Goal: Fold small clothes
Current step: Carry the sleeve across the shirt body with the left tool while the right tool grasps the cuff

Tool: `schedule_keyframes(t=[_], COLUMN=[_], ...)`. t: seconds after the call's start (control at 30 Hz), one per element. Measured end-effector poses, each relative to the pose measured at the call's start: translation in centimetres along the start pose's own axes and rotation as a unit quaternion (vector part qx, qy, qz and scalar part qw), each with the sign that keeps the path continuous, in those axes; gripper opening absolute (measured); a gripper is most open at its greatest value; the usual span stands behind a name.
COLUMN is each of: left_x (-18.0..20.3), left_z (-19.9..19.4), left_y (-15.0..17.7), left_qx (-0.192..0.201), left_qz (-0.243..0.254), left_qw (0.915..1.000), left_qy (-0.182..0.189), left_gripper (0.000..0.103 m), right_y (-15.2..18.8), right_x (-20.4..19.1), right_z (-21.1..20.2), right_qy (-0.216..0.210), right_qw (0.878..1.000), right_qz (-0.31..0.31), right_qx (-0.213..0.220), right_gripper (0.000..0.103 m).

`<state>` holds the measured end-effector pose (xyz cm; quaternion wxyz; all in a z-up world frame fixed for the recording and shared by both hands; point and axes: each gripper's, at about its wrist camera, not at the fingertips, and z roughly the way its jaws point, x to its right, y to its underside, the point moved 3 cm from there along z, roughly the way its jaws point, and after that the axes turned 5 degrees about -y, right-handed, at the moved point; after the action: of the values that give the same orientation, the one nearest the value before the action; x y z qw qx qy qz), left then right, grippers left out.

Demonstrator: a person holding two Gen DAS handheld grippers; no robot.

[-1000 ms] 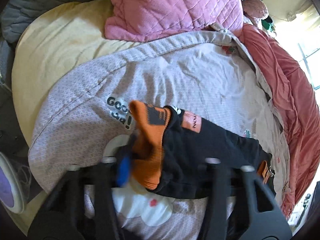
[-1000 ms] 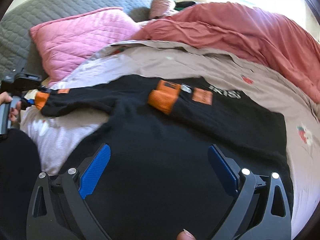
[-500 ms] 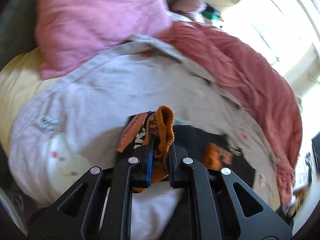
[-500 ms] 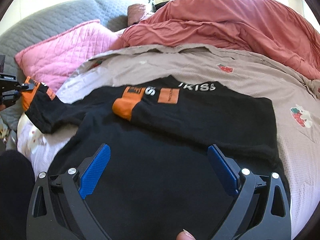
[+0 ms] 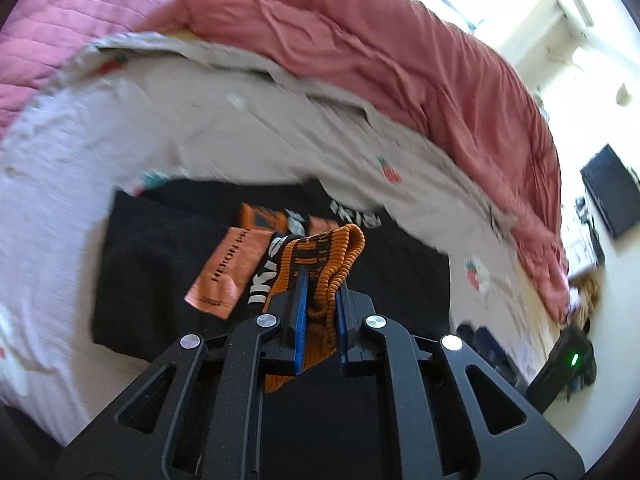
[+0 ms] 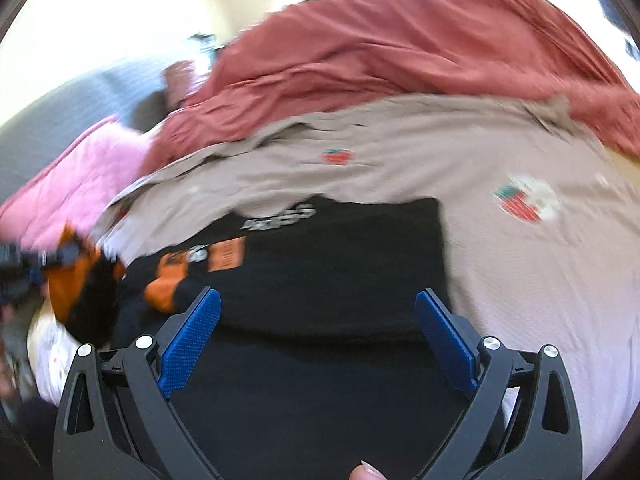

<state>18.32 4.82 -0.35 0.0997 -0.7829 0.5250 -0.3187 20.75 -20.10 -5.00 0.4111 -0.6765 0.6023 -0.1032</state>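
**Inspector:** Report the step in hand.

**Assistant:** A sleeve fold, by my reading. The left gripper (image 5: 320, 308) is clamped on the orange ribbed cuff (image 5: 328, 264) of the black sweater (image 5: 160, 264), and holds that cuff raised above the garment's body. The sweater itself lies spread on the pale strawberry-print sheet (image 6: 520, 264), near the front edge of the bed.

**Inspector:** And the right gripper (image 6: 316, 328)?

**Assistant:** Its jaws stand wide apart with nothing between them. It hovers over the lower part of the sweater; whether it touches the cloth I cannot tell. A fingertip (image 6: 366, 472) shows at the bottom edge of that view.

**Inspector:** What does the next move call for?

**Assistant:** In my judgement, the cuff should be laid across the chest so the sleeve lies flat over the body, near the other orange cuff (image 6: 166, 280) and the orange patch (image 6: 227, 254) there, and only then let go. The free gripper could pin the body so it does not drag.

**Inspector:** Surroundings and obstructions?

**Assistant:** A rumpled red blanket (image 5: 420, 64) is heaped along the far side, a pink quilted pillow (image 5: 52, 28) sits at the head. Both are well apart from the sweater. Nothing lies on the garment. Both views are blurred, so fine creases cannot be judged.
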Motion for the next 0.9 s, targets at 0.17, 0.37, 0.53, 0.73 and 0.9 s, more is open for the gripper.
schedule_keyframes(t=[0.17, 0.37, 0.53, 0.73, 0.9], left_x=[1.8, 2.9, 2.8, -3.1, -7.5], left_z=[3.7, 6.4, 4.7, 1.1, -0.5], left_y=[2.8, 5.5, 5.9, 4.0, 2.7], left_qx=[-0.038, -0.080, -0.062, -0.013, 0.017], left_qz=[0.039, 0.069, 0.101, 0.075, 0.080], left_qw=[0.9985, 0.9917, 0.9908, 0.9965, 0.9900], left_qy=[0.007, 0.073, 0.065, -0.036, -0.115], left_gripper=[0.006, 0.015, 0.026, 0.037, 0.054], right_y=[0.1, 0.5, 0.8, 2.4, 4.7], right_x=[3.7, 3.8, 2.5, -3.1, -8.2], right_z=[0.5, 1.4, 2.1, 4.3, 6.7], right_qy=[0.011, 0.005, -0.019, -0.094, -0.139], right_qw=[0.997, 0.996, 0.997, 0.992, 0.981], right_qz=[0.082, 0.088, 0.071, 0.014, -0.043], right_qx=[-0.011, -0.026, -0.038, -0.079, -0.126], right_gripper=[0.097, 0.097, 0.097, 0.097, 0.089])
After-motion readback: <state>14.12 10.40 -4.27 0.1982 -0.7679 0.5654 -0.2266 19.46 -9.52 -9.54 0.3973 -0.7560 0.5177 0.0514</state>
